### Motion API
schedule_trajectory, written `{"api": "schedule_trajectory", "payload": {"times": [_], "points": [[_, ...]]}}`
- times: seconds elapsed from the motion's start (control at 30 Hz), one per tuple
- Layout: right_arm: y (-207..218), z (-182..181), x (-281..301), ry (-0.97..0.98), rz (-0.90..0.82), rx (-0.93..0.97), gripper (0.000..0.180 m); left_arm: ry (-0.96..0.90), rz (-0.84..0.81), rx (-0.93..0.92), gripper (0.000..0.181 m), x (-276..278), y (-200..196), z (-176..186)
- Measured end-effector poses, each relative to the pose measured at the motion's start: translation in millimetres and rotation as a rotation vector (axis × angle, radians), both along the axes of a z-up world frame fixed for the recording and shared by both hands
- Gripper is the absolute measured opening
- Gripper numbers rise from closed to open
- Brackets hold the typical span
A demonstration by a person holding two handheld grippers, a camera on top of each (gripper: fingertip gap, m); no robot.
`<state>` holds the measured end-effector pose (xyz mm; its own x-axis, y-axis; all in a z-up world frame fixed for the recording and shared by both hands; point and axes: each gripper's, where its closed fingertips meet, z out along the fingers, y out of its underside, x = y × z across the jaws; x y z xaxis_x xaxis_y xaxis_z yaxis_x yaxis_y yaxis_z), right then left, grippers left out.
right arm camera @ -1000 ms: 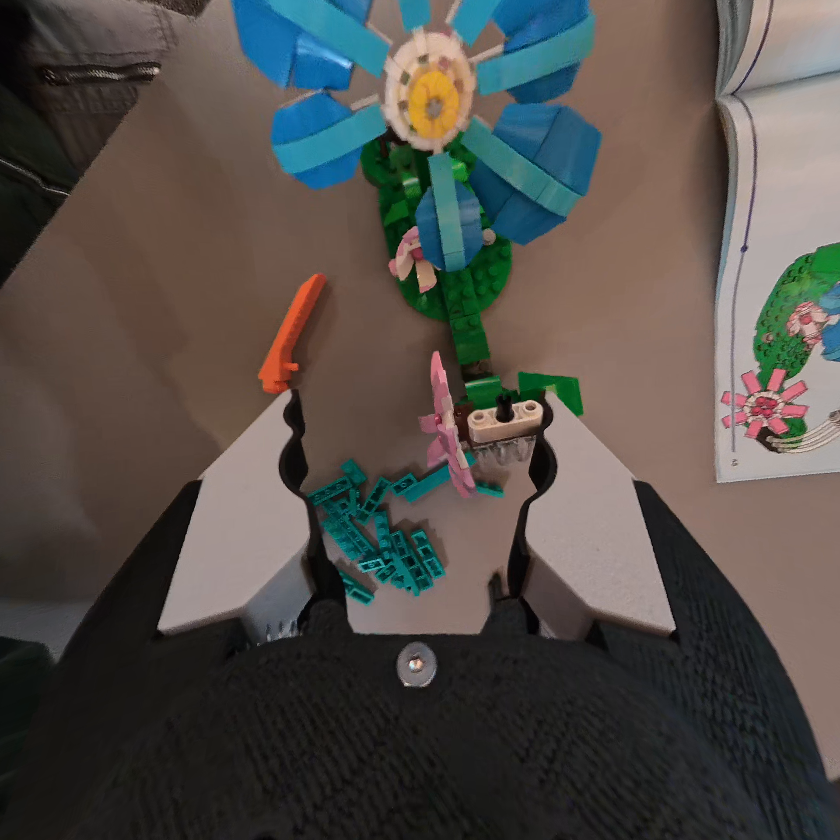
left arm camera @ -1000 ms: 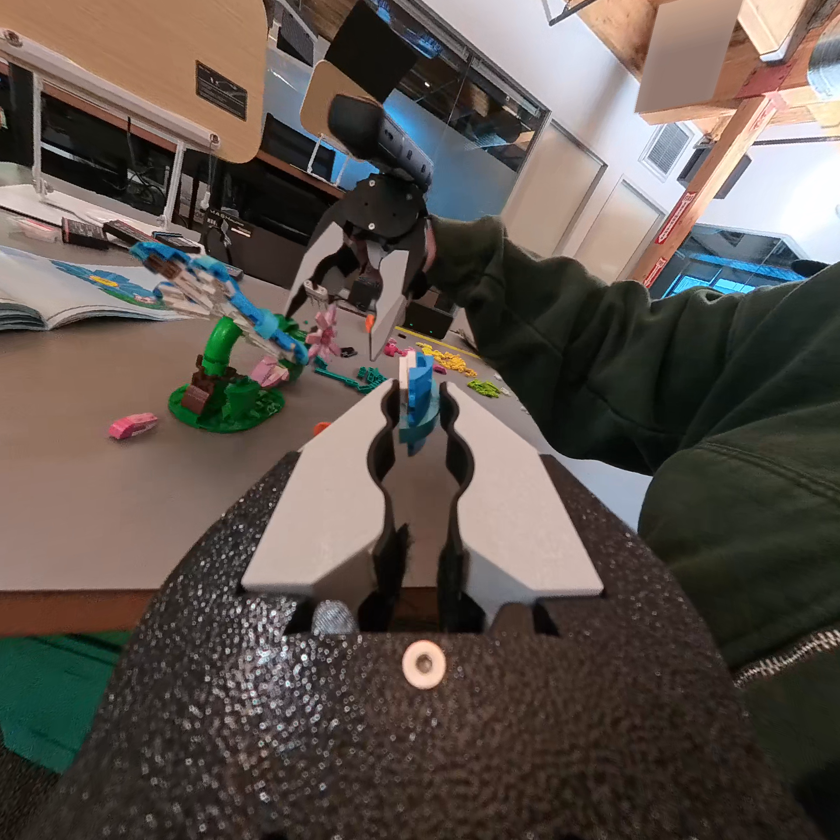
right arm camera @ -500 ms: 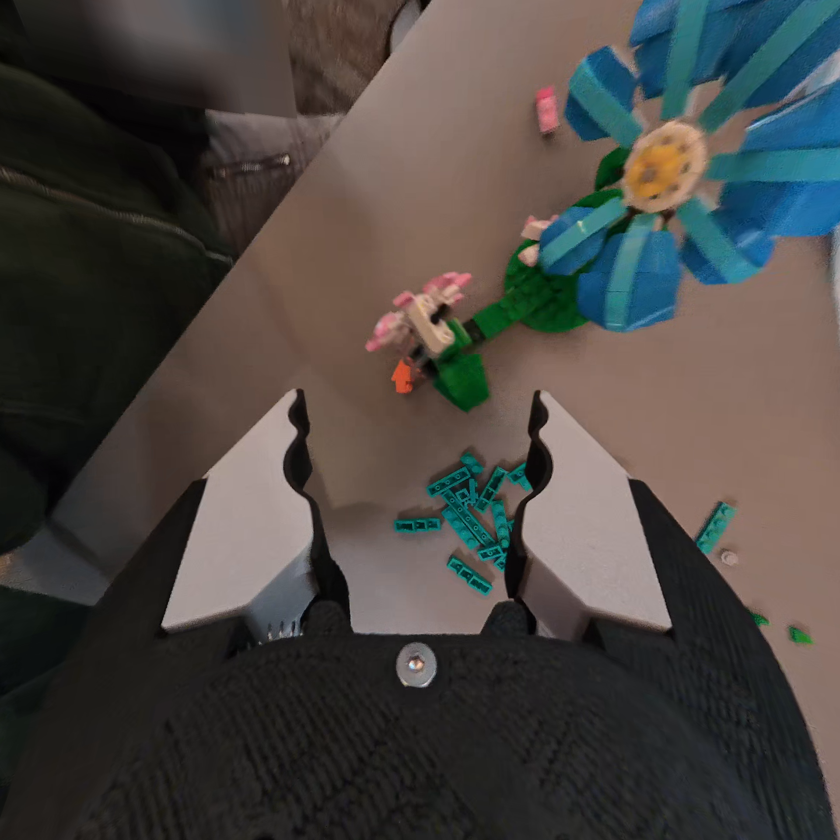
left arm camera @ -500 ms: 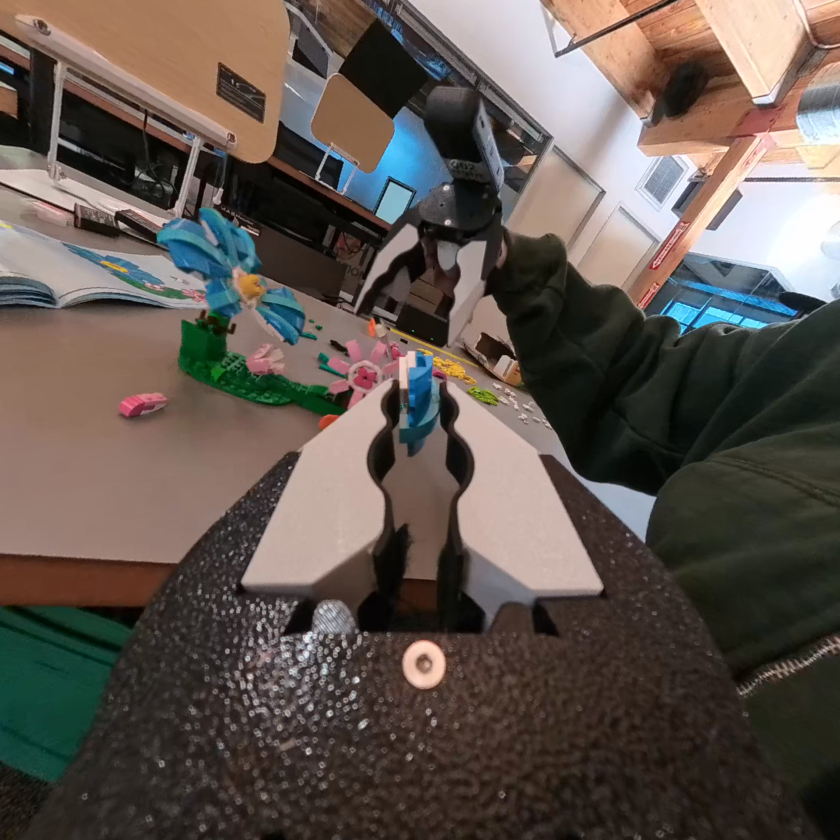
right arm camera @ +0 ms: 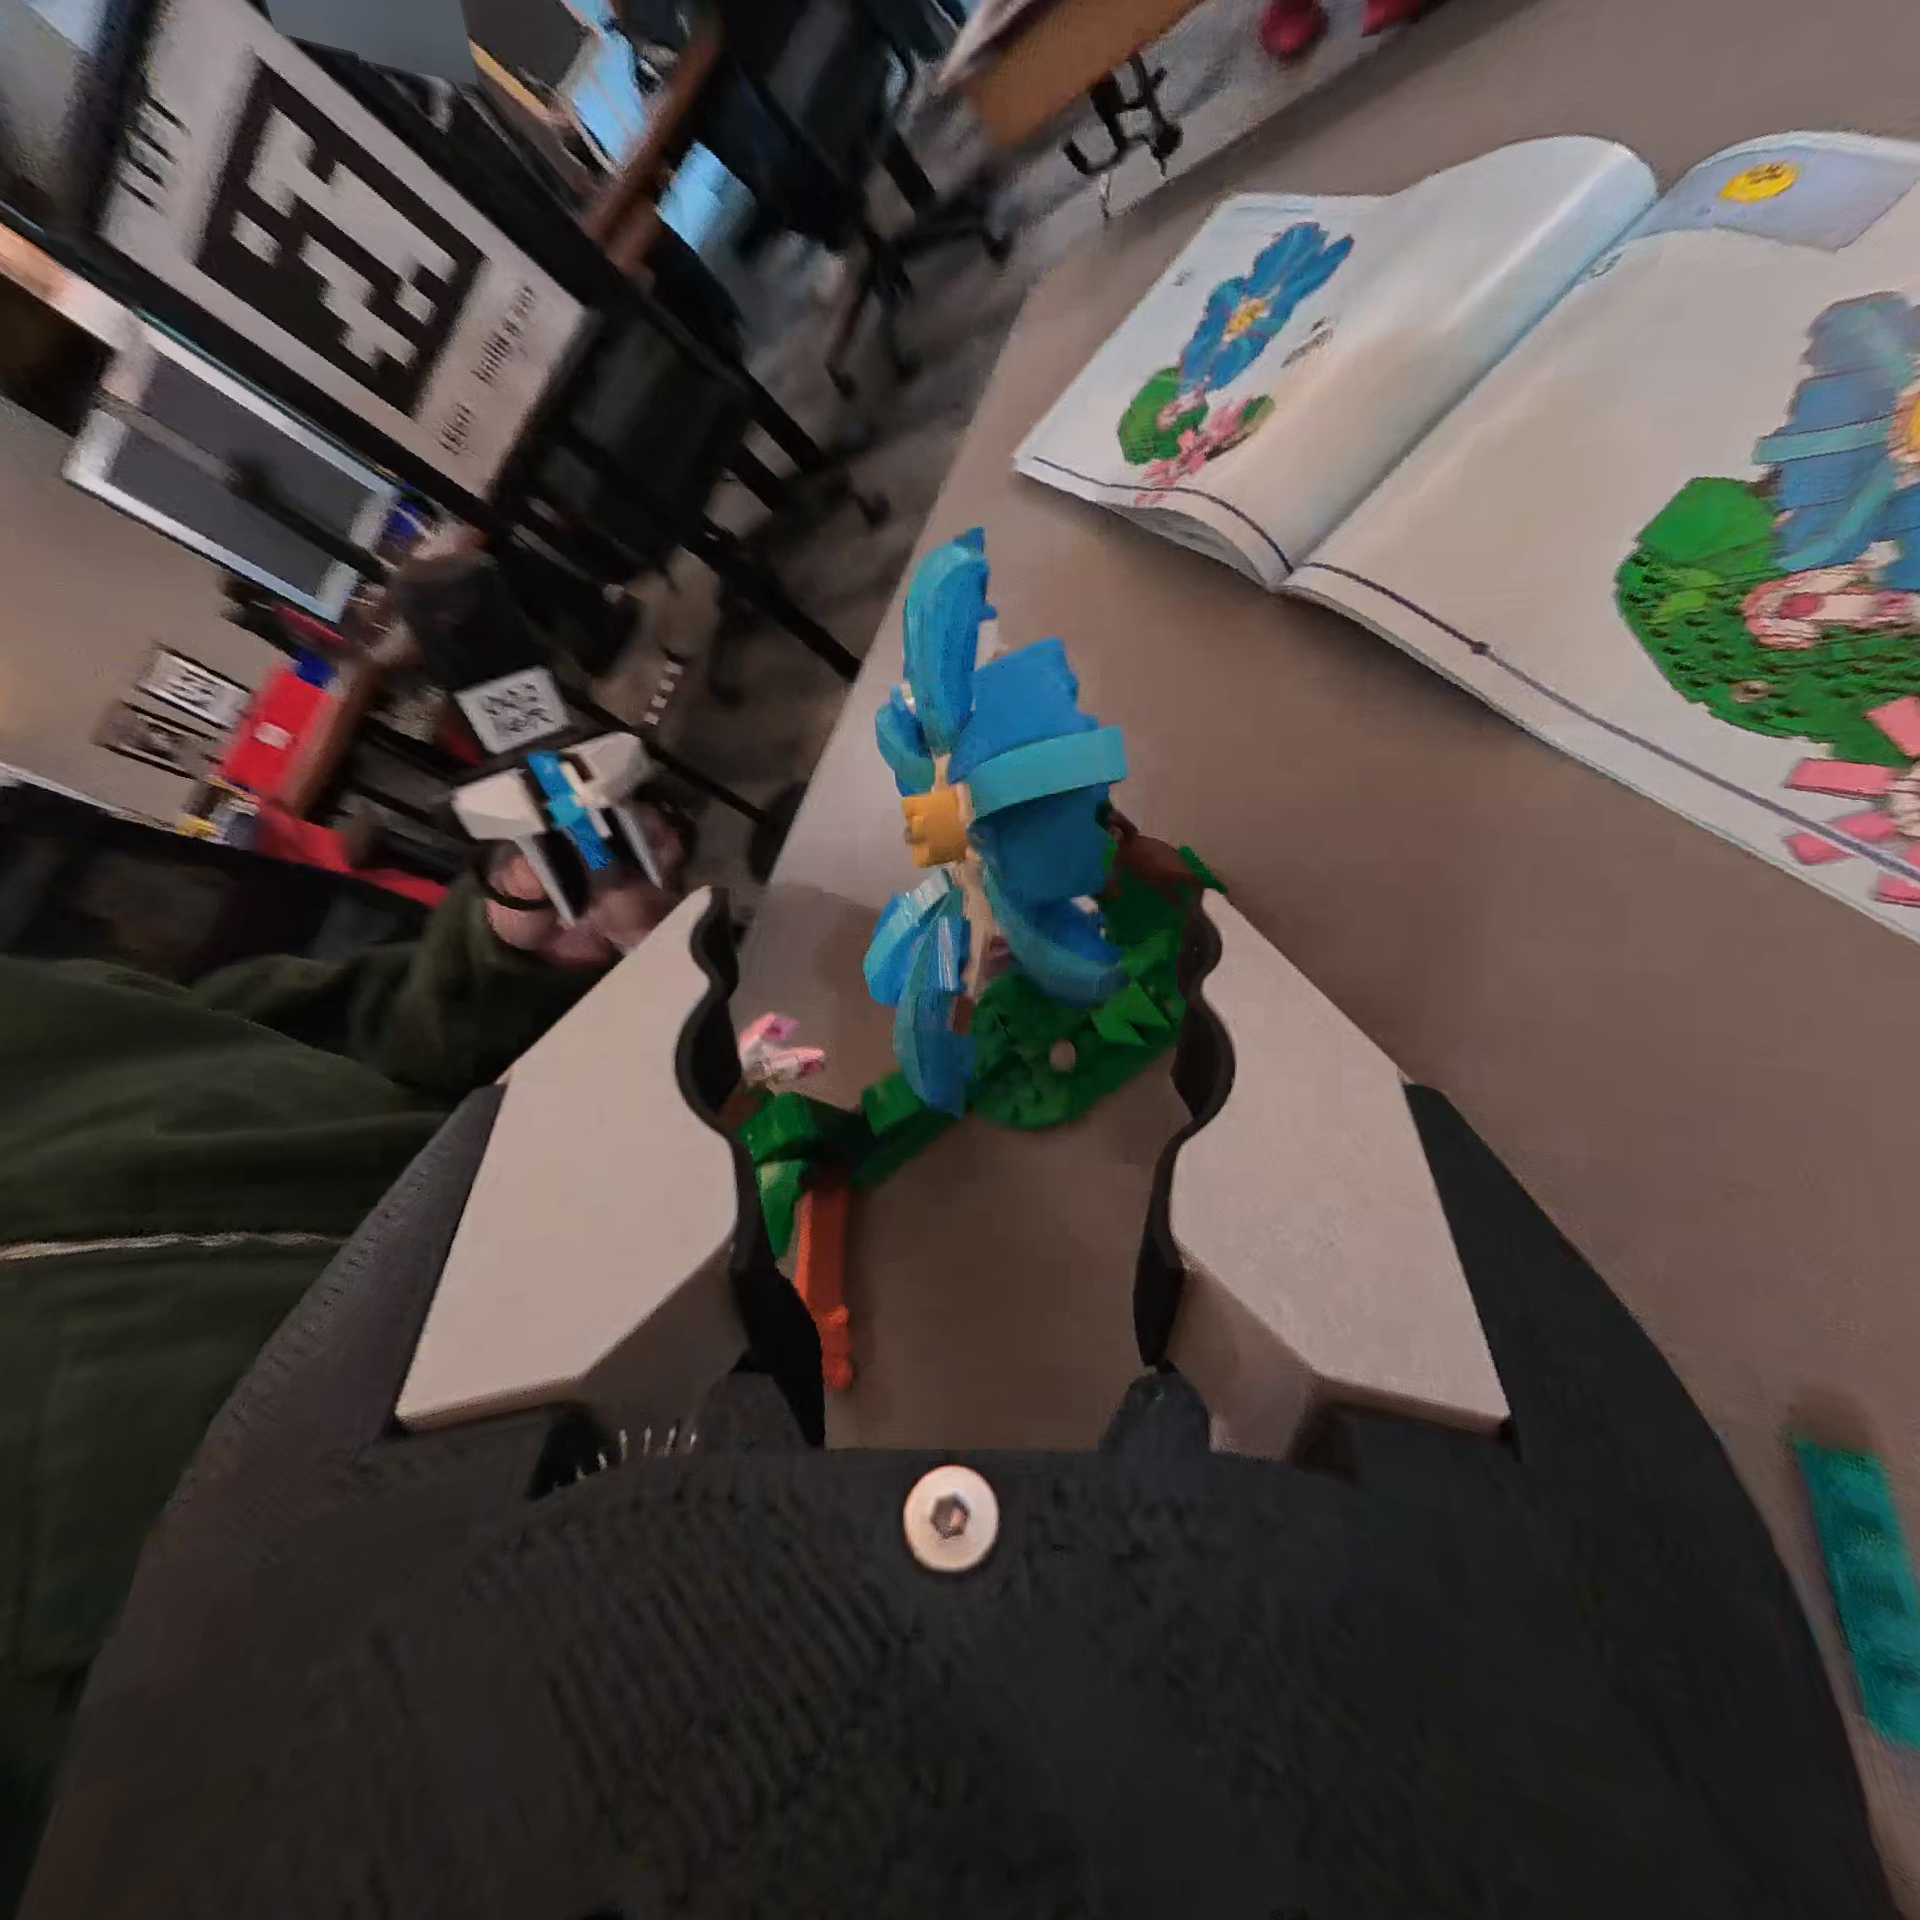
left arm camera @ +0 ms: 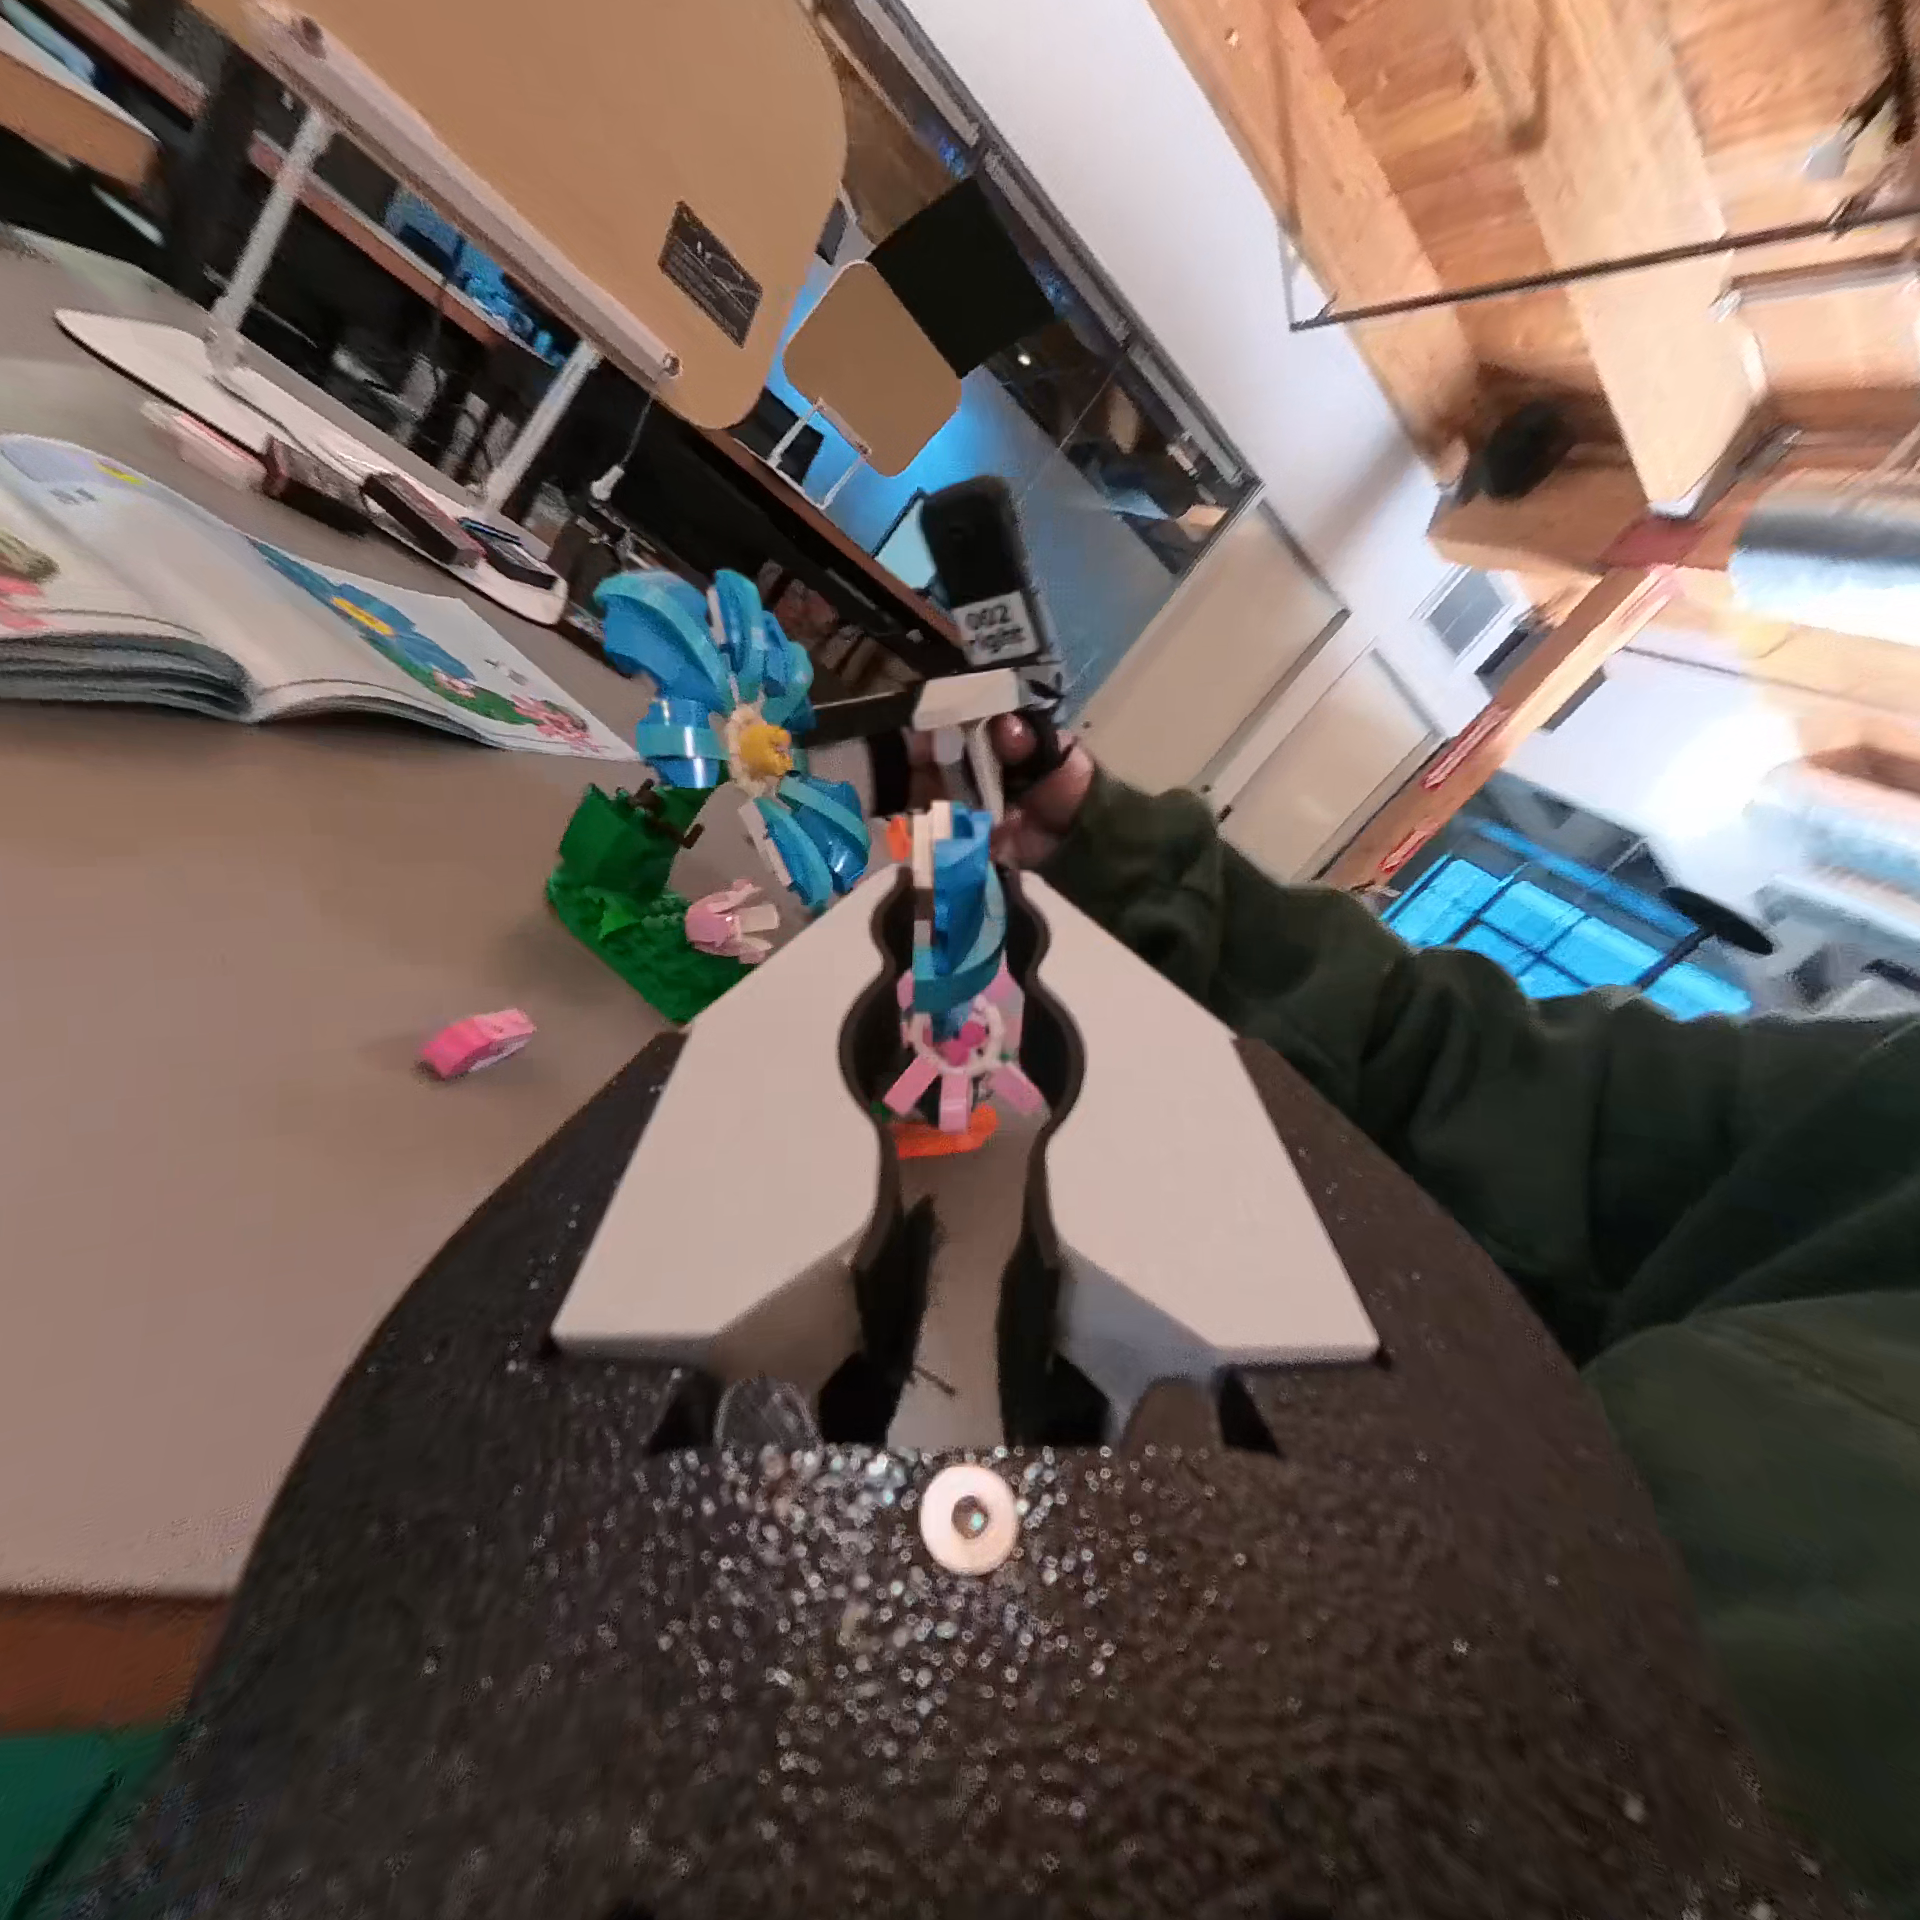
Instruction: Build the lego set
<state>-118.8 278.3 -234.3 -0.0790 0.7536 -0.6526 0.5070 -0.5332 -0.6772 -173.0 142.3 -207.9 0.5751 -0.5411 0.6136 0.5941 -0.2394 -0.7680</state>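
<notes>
The big blue flower (right arm camera: 987,831) stands top-heavy on its green base (right arm camera: 1070,1049) on the grey table (right arm camera: 1455,1039), framed by the right gripper (right arm camera: 956,935), whose fingers are spread wide and empty — a careless nudge could tip it. The left gripper (left arm camera: 956,883) is clamped on a blue petal piece (left arm camera: 961,914); a loosened squeeze would likely drop it. An open instruction book (right arm camera: 1507,416) lies near — office desks and wooden beams beyond. A pink brick (left arm camera: 478,1039) sits loose.

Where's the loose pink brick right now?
In the left wrist view, the pink brick lies alone on the table, left of the left hand-held gripper and in front of the blue flower model's green base.
</notes>
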Motion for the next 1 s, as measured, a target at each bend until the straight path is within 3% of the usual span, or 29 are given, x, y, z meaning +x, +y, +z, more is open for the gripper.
{"api": "schedule_trajectory", "payload": {"times": [0.2, 0.6, 0.77, 1.0], "points": [[-6.8, -12.8, -15.0, 0.047, 0.123, -0.094, 0.075, -0.057, -0.055, -0.045, 0.015, 17.0, 23.0, -10.8], [-11.5, -16.9, -31.4, 0.111, 0.252, -0.221, 0.053, -0.061, 0.004, -0.162, 0.015, 5.9, 55.4, -24.6], [-15.9, -16.7, -37.6, 0.123, 0.285, -0.227, 0.056, -0.032, -0.017, -0.156, 0.015, 11.7, 56.9, -22.4], [-12.3, -10.9, -42.5, 0.213, 0.346, -0.113, 0.078, 0.015, -0.037, -0.149, 0.015, 17.8, 52.9, -23.0]]}}
